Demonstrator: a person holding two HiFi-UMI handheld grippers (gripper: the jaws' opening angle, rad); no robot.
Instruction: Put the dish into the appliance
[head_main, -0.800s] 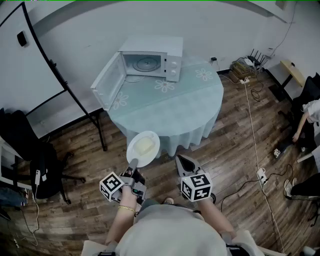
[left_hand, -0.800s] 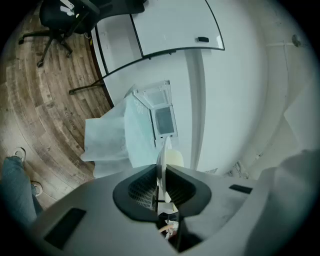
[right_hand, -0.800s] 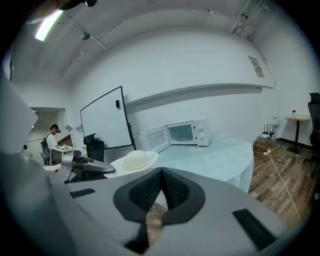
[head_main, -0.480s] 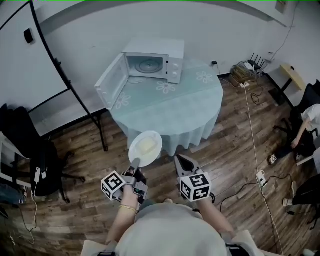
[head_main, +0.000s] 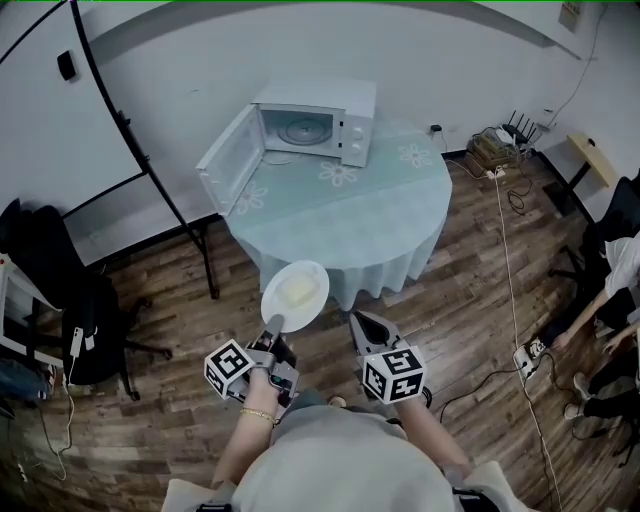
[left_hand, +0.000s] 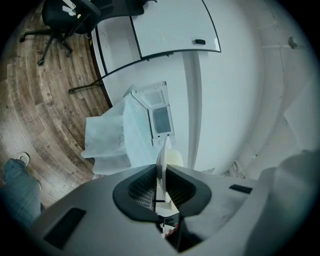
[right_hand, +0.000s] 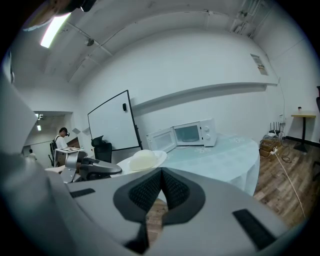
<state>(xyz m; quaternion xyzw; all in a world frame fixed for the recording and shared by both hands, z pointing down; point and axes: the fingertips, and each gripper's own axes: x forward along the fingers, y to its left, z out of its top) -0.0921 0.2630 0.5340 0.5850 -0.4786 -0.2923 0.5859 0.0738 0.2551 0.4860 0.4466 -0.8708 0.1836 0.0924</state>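
Left gripper clamps the dish by its near rim, just short of the table. Pale mound on it, unidentifiable. Right gripper pinched together, empty. Microwave far side, door open.

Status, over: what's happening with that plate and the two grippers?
Left gripper shut on plate. Right gripper shut, empty. Microwave ahead, door open; no obstacle seen.
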